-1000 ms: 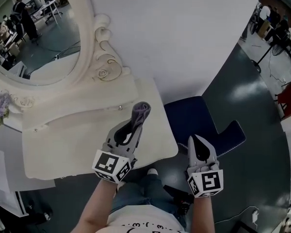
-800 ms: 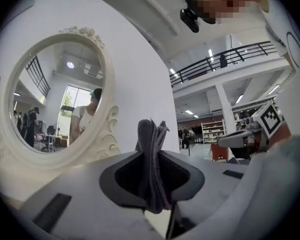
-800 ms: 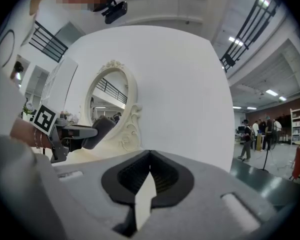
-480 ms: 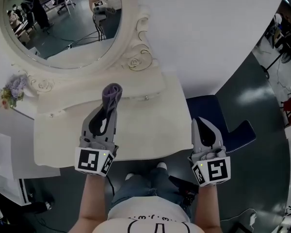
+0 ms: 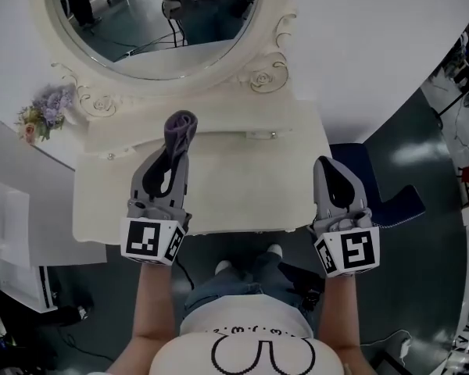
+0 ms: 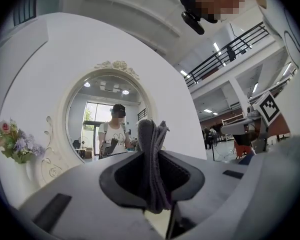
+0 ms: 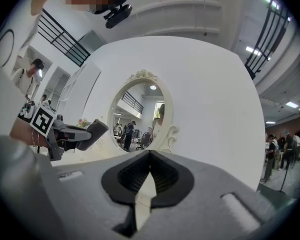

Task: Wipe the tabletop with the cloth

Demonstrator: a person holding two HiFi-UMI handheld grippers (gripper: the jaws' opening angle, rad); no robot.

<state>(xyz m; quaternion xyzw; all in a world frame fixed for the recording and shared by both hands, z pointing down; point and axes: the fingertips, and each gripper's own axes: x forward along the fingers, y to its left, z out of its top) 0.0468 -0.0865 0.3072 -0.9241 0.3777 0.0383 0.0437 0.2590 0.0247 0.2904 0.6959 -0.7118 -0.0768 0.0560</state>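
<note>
Left gripper (image 5: 172,156): I find its jaws clamped on the cloth (image 5: 180,126), a grey-purple bundle of folds pinched upright between them and standing out past the tips. In the left gripper view the cloth (image 6: 151,151) fills the middle of the left gripper (image 6: 152,181) from top to bottom, with the dark pads pressed against both of its sides. From the head view, this gripper is over the left-centre of the cream table (image 5: 242,190), and the cloth lies toward the table's rear, just before the raised ledge under the mirror (image 5: 156,22). I cannot tell whether the cloth touches the tabletop. Right gripper (image 5: 330,172): it holds nothing. In the right gripper view its jaws meet at the tips with only a thin slit lower down, and the right gripper (image 7: 149,173) has no object between them. It sits at the table's right edge, well apart from the cloth, pointing the same way as the left one, toward the wall. Surroundings: the oval mirror has a carved cream frame. A small bunch of flowers (image 5: 43,117) stands beside the frame at the left. A dark blue seat (image 5: 379,190) is on the floor to the right of the table.
</note>
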